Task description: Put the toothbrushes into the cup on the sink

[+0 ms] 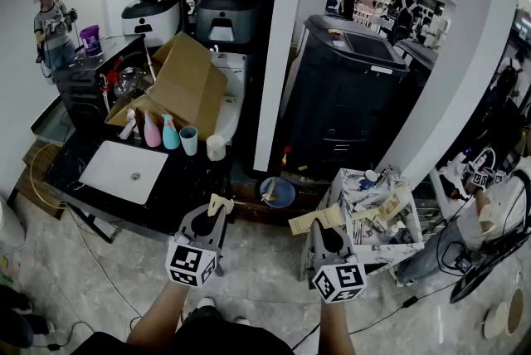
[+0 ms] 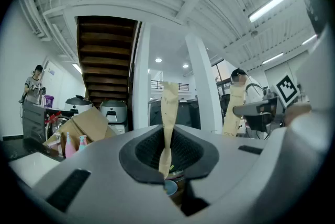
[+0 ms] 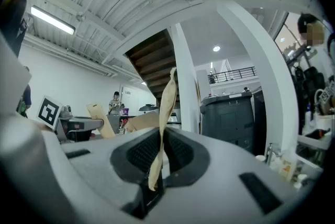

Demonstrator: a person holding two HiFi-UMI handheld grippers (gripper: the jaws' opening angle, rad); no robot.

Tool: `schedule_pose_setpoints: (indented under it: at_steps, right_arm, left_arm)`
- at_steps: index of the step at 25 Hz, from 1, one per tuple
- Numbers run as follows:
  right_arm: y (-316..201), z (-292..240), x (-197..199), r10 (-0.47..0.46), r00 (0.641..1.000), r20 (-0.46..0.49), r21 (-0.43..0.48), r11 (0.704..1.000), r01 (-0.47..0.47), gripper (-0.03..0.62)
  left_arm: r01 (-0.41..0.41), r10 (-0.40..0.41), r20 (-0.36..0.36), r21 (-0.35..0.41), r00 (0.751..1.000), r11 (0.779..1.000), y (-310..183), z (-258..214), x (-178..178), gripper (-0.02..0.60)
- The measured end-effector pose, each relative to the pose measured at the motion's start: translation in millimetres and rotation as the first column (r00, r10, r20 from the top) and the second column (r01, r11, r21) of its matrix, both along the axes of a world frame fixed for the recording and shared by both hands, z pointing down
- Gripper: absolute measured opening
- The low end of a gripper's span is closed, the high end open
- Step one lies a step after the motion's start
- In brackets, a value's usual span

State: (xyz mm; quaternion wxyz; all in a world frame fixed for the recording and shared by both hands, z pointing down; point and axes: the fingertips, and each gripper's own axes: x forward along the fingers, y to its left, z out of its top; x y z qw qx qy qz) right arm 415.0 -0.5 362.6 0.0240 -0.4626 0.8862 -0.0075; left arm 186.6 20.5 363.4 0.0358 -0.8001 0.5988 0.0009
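Wrapped toothbrush (image 2: 169, 118) upright in left claw (image 2: 166, 168), other toothbrush (image 3: 165, 123) upright, right claw (image 3: 155, 178)

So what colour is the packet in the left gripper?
Tan, like brown paper. The packet shows best in the left gripper view.

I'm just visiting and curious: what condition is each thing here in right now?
Left tool, shut on a paper-wrapped toothbrush.
Right tool, shut on a second wrapped toothbrush.
Blue cup, upright, nothing sticking out.
Cardboard box, open, tipped on its side.
Sink basin, empty.
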Motion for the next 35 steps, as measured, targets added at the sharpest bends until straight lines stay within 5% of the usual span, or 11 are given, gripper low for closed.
schedule_pose_setpoints:
  at_steps: [20, 35]
  right_arm:
    - [17, 11, -9, -0.056, 0.997, 0.057, -0.011, 0.998, 0.057, 0.028]
    - [6, 1, -62, -0.02, 0.999, 0.04, -0.013, 1.0, 0.021, 0.028]
  left_arm:
    - [0.01, -0.01, 0.008, -0.029, 1.0, 1.0, 24, 15, -1, 0.031]
    - [0.024, -0.023, 0.032, -0.018, 0.999, 1.0, 12, 13, -62, 0.031]
